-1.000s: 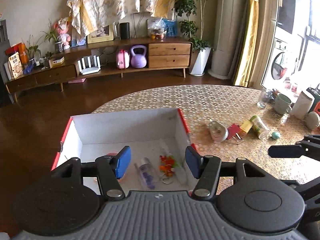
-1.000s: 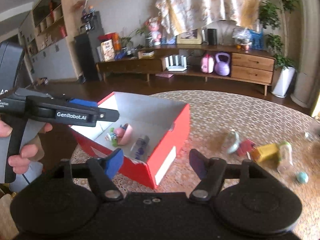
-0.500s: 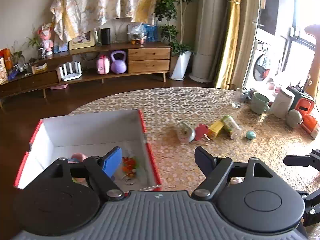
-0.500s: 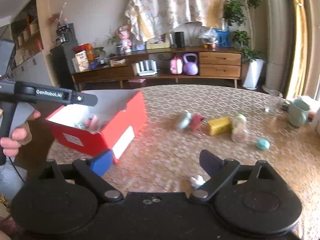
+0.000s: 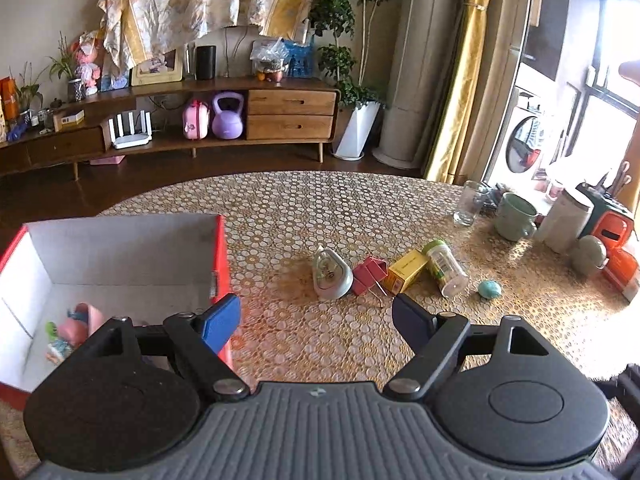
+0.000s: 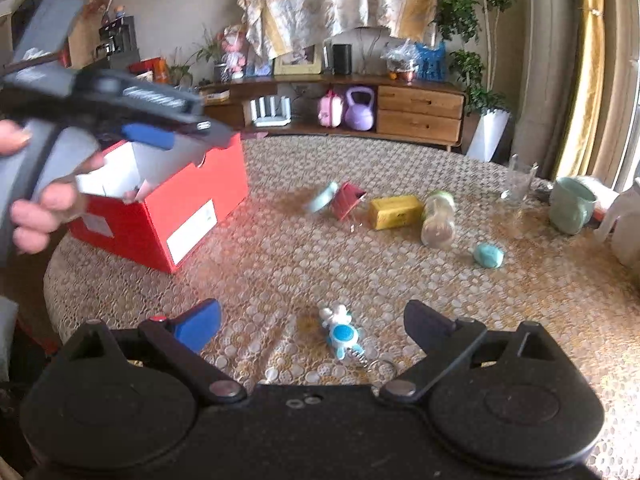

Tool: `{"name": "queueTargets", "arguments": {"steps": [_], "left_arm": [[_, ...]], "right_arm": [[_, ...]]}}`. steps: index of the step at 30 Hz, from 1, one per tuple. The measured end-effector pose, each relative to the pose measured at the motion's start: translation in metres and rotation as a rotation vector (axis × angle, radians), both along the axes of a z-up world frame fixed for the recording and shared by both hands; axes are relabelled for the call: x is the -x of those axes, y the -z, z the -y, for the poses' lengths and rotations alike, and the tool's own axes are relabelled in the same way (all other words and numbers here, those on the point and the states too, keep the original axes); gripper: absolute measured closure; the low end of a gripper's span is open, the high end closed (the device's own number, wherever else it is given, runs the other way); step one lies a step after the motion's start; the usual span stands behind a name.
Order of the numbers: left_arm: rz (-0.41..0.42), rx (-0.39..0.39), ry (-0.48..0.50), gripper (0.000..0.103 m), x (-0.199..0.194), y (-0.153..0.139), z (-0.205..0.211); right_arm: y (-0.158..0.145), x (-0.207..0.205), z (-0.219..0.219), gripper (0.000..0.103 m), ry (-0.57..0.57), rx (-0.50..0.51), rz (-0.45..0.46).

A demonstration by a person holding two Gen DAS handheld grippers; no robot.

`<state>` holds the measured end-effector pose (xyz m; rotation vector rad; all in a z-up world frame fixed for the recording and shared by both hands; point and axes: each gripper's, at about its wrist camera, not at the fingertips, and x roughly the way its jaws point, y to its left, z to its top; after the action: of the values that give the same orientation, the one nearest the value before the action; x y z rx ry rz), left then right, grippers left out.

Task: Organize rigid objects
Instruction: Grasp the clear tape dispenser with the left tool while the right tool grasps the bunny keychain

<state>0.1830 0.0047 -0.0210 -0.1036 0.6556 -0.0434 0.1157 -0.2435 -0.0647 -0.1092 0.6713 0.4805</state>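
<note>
Your red box point(image 6: 176, 220) sits at the left side of the round table point(image 5: 320, 208) as the collecting bin, and a pink toy point(image 5: 80, 320) already lies inside it. The loose pieces wait in a row mid-table: a pale teal mouse-shaped case point(image 5: 332, 274), a red binder clip point(image 5: 370, 274), a yellow carton point(image 5: 408, 270), a green-capped bottle point(image 5: 446, 266) on its side and a small teal ball point(image 5: 489, 289). Apart from that row, a blue-and-white keychain toy point(image 6: 342, 332) lies close in front of your right gripper point(image 6: 312, 324), lined up between its fingers, so it looks like your next pick. Those jaws are opening, nearly at full spread, and nothing is pinched; the toy is untouched on the tabletop. Your left gripper point(image 5: 316, 318) is also spread and empty, tilted down over the table just right of the box wall and aimed toward the row. In the right wrist view your left hand point(image 6: 38, 208) wraps its handle above the box.
</note>
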Motion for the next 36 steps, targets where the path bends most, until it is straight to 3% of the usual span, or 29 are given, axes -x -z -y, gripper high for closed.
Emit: {"name": "queueTargets", "arguments": {"steps": [11,19,28,36], "left_arm": [[-0.09,0.012,-0.061,0.02,-0.083,0.036,0.018],[-0.16,-0.056,-0.077,0.02,-0.148,0.057,0.026],[-0.311,0.08,-0.106,0.02,-0.205,0.092,0.011],[-0.368,0.113,-0.132,0.021,-0.22,0.118,0.006]], "right_arm": [[0.019,-0.025,-0.01,0.013,-0.098,0.067,-0.015],[0.032,-0.048,-0.009,0.021,-0.153,0.132,-0.042],[0.046,-0.061,-0.011,0.028,-0.192,0.145,-0.074],[0.054,-0.069,-0.016,0.033,-0.206,0.152,-0.087]]}}
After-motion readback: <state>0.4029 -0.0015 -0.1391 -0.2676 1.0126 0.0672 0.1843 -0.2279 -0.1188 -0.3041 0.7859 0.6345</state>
